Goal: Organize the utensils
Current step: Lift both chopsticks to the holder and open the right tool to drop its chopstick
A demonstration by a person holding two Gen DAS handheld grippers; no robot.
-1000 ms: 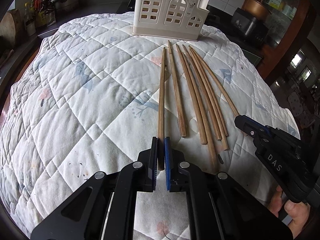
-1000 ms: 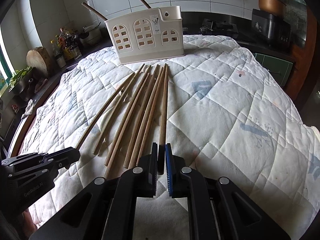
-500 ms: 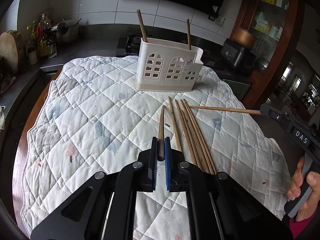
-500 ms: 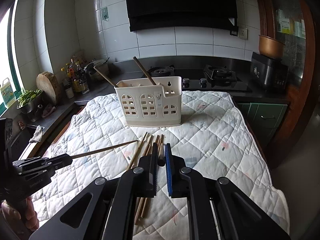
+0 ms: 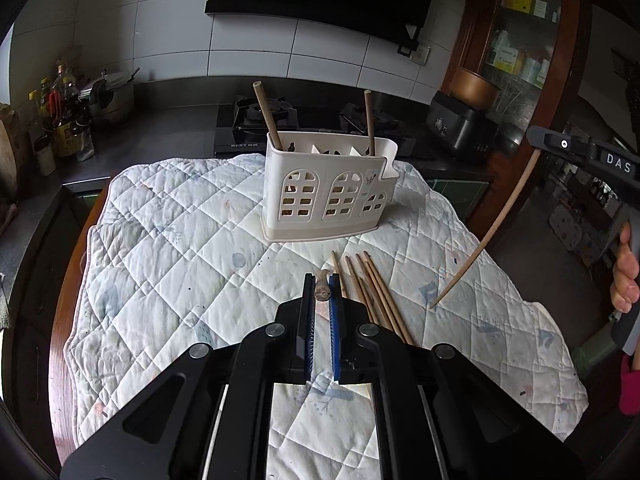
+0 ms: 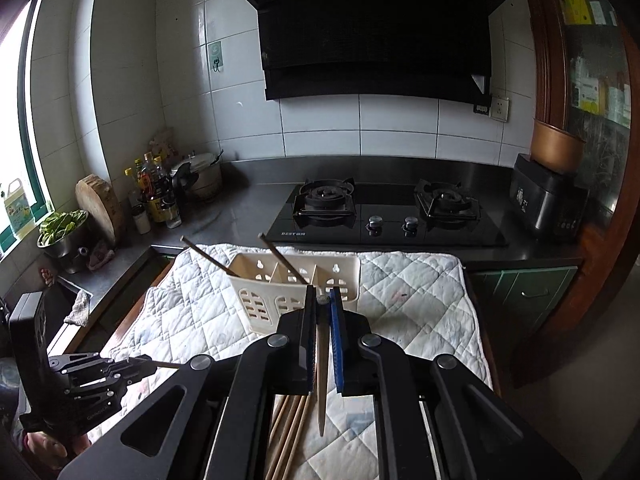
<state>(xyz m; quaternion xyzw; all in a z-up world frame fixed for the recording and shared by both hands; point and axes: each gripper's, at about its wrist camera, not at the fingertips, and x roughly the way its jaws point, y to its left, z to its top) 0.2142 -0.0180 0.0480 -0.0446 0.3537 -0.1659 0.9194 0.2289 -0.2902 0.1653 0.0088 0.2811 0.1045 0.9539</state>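
Observation:
In the left wrist view my left gripper (image 5: 322, 280) is shut on a wooden chopstick (image 5: 322, 289), seen end-on, above the quilt. My right gripper (image 5: 535, 137) is high at the right, with its chopstick (image 5: 490, 234) hanging down from it; the tip is near the quilt. In the right wrist view that right gripper (image 6: 322, 294) is shut on the stick (image 6: 321, 380). The left gripper (image 6: 149, 364) is at the lower left. A white utensil holder (image 5: 328, 194) stands at the quilt's far side with two chopsticks (image 5: 267, 116) in it. Several chopsticks (image 5: 374, 294) lie loose on the quilt.
A white quilted cloth (image 5: 168, 248) covers the table. Behind it runs a dark counter with a gas hob (image 6: 384, 216), bottles (image 6: 154, 196) and a chopping block (image 6: 98, 204) at the left, a black appliance (image 6: 544, 200) at the right. A person's hand (image 5: 624, 276) grips the right handle.
Both grippers have risen off the quilt, each carrying a chopstick out of the row. The right gripper's stick swung from lying flat to hanging downward. The holder now sits lower in both views.

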